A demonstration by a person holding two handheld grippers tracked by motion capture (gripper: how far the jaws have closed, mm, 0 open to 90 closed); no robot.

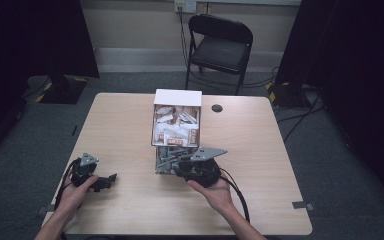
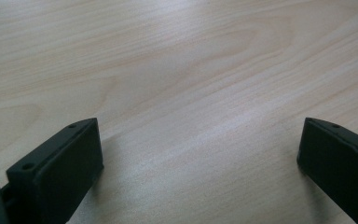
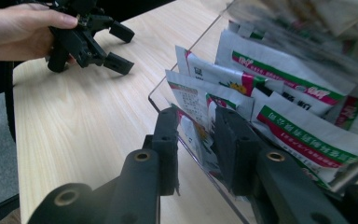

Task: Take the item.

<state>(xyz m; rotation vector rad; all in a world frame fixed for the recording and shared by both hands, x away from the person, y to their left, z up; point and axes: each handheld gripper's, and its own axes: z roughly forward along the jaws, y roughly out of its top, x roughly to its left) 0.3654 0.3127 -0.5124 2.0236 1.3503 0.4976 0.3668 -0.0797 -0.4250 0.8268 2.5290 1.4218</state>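
- Your right gripper (image 3: 193, 140) sits at the near wall of the clear plastic bin (image 3: 186, 51), one jaw outside it and one inside, the wall and a white sachet with green and red print (image 3: 191, 100) in the narrow gap between.
- I cannot tell whether the pads actually press on the wall or the sachet.
- That bin lies mid-table, just in front of the white cardboard box of small packets (image 1: 177, 119).
- Your left gripper (image 1: 102, 182) rests low over the pale wooden table (image 2: 177, 70), jaws wide apart with nothing between them, well left of the bin.
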